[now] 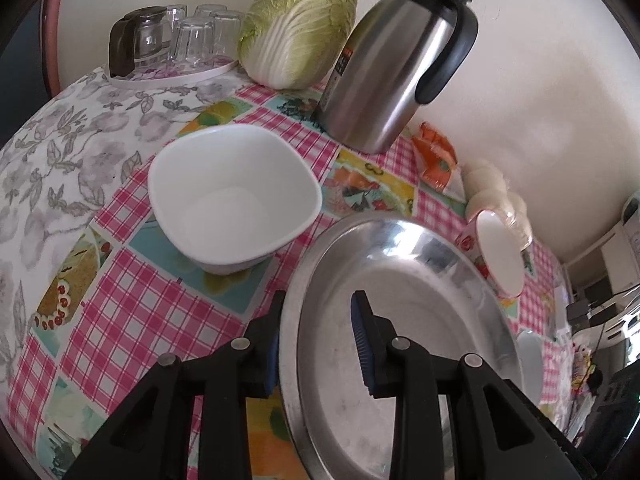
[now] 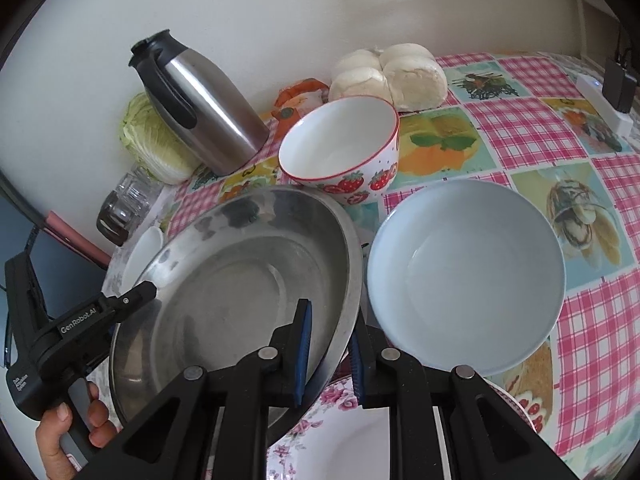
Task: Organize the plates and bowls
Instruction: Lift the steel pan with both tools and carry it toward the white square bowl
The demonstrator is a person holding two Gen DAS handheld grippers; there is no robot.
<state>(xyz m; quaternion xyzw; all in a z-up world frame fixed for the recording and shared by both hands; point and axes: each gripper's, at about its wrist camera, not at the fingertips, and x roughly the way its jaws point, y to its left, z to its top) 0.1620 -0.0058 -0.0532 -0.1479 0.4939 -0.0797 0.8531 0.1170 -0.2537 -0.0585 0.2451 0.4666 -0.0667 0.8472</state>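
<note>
Both tongs (image 1: 316,322) (image 2: 330,342) nearly closed, gripping steel pan (image 2: 248,280) rim.

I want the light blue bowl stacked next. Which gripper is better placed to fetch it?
Right. The right gripper sits beside the light blue bowl, while the left gripper grips the steel plate's far rim.

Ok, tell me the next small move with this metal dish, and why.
Probably lower the metal dish gently onto the floral plate beneath it. The right gripper clamps its near rim, the left gripper straddles the opposite rim, and the dish looks tilted over that plate, beside the blue bowl.
</note>
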